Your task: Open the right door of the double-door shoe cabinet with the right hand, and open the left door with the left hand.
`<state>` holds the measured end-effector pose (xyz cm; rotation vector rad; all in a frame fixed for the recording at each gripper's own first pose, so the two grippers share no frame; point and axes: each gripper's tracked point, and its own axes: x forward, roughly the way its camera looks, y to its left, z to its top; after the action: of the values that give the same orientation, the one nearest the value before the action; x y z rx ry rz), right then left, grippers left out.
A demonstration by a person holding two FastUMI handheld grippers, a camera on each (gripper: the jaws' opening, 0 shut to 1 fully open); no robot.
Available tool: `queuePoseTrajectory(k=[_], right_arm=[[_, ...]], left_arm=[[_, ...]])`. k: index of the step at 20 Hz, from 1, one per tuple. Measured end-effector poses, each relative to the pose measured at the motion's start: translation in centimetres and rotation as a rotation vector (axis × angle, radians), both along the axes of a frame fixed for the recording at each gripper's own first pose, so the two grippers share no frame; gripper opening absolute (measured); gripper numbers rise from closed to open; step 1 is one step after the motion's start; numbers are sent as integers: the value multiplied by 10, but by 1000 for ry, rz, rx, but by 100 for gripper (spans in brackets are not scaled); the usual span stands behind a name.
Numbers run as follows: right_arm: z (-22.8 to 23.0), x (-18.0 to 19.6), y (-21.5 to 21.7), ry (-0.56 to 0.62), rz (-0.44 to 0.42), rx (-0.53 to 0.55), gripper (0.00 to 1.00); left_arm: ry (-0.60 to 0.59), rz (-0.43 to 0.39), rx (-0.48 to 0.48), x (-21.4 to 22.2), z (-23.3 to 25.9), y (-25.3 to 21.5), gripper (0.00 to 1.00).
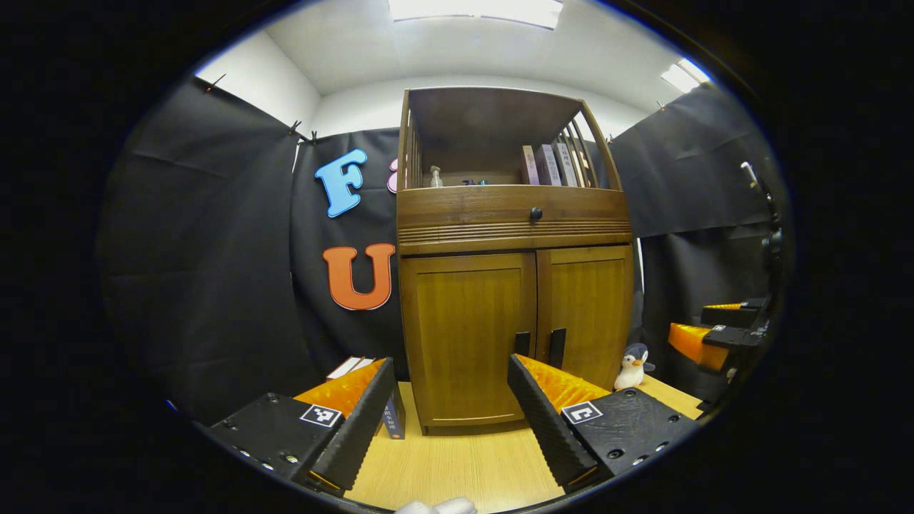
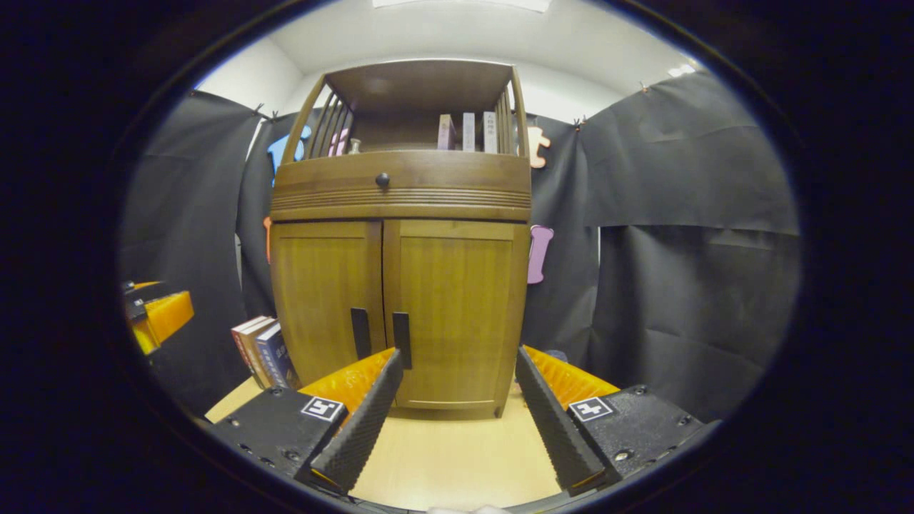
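Left gripper (image 1: pixel 450 389) spread wide, holding nothing; right gripper (image 2: pixel 457 385) likewise agape. Beyond them on the table (image 2: pixel 457 457), the shoe cabinet (image 1: pixel 514 285), both doors apparently closed, handles (image 2: pixel 378 332) untouched. Penguin toy (image 1: pixel 632 366) beside it.

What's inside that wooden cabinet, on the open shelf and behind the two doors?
The cabinet's open top shelf holds a few upright books at the right and a small bottle at the left. Both doors are shut, so whatever lies behind them is hidden.
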<state>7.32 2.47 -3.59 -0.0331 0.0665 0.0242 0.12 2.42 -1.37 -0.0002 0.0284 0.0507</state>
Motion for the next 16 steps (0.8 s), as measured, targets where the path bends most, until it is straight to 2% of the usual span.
queuePoseTrajectory(k=[8, 16], right_arm=[[-36, 100, 25, 70, 118, 31, 100], [-70, 193, 73, 153, 222, 30, 100]], left_arm=[[12, 25, 36, 5, 11, -14, 96], [58, 172, 40, 2, 5, 3, 96]])
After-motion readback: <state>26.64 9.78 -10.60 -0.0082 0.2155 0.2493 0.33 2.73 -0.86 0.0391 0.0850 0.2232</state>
